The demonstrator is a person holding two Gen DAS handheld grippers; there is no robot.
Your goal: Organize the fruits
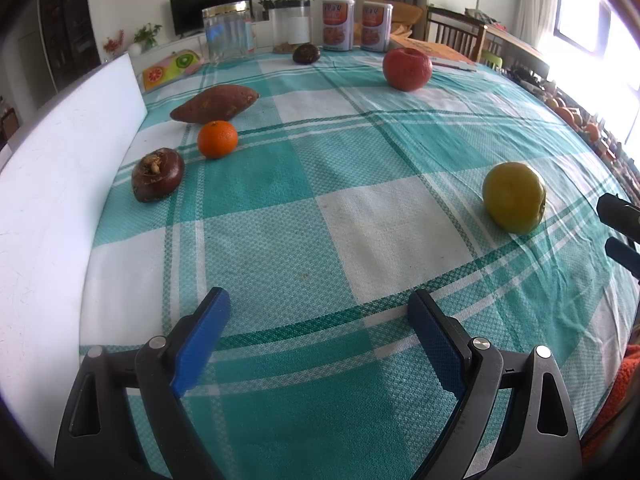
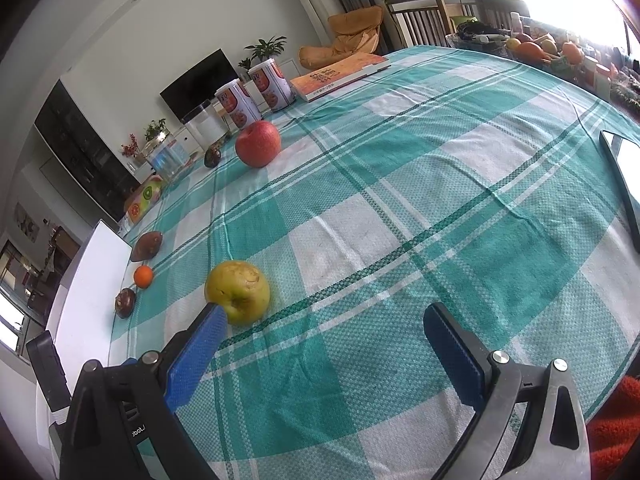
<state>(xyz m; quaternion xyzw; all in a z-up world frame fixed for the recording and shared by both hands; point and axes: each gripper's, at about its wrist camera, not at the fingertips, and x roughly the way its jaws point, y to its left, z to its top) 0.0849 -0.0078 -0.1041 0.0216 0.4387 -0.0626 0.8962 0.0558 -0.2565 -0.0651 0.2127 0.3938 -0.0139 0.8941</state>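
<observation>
Both the left gripper [image 1: 318, 312] and right gripper [image 2: 324, 326] stand spread, empty; just beside the yellow-green apple [image 2: 237, 292], the right should centre around it before pinching.

two tins [image 1: 356, 24], glass jar [image 1: 228, 34], book [image 2: 340, 74]

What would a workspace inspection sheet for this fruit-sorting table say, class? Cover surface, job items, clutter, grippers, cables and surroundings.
Surface: teal-and-white checked tablecloth, wrinkled near the right edge.
Job's things: yellow-green apple, red apple, orange, sweet potato and two dark brown round items, all lying apart.
Clutter: two printed tins, two clear jars, a book, a white board at the left edge.
Grippers: left gripper open and empty; right gripper open, yellow-green apple just beyond its left finger.
Cables: nothing seen.
Surroundings: television, potted plants, wooden chairs, bright window.
</observation>
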